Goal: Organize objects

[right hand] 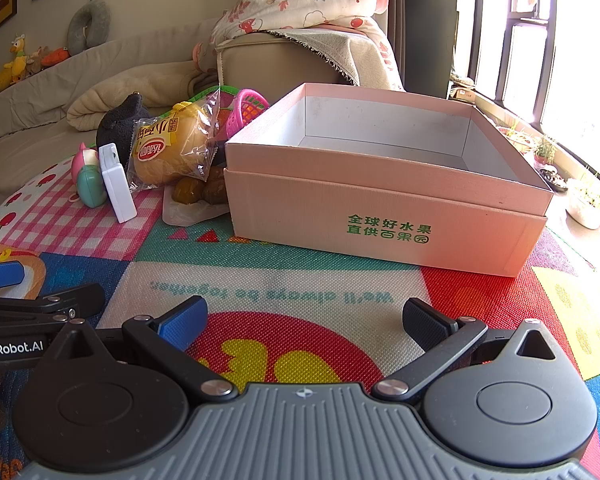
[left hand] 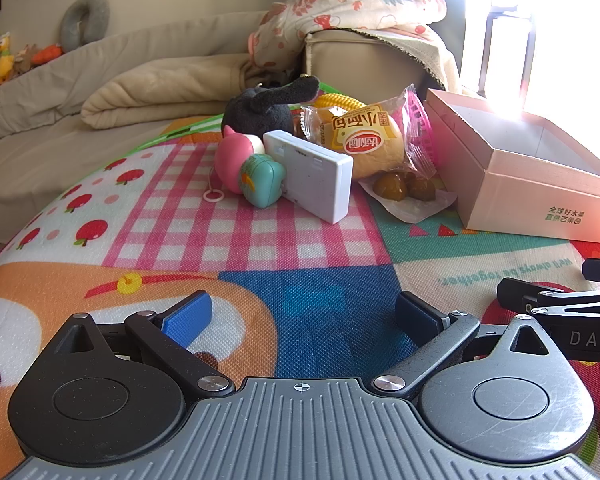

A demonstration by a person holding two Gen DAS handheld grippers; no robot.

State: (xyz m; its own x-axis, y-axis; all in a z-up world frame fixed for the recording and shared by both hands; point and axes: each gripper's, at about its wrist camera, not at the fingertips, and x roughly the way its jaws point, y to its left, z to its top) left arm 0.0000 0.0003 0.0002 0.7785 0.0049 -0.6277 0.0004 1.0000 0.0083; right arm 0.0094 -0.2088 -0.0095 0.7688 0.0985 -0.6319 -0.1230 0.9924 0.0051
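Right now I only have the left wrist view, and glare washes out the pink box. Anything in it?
Observer: Right wrist view shows the pink box with bare white inner walls, nothing above its rim; its floor is hidden.
Reviewer: The right gripper?
Observer: The right gripper is open, empty, over the mat short of the box.
Reviewer: Beyond the box?
Observer: Small potted plants along the window ledge.

my left fingers (left hand: 188, 318) carry one blue pad and one black. the mat (left hand: 236, 236) under them shows pink gingham, red apples, blue and orange patches. the box (right hand: 380, 216) is pale pink with green lettering; the case (left hand: 314, 174) plain white.
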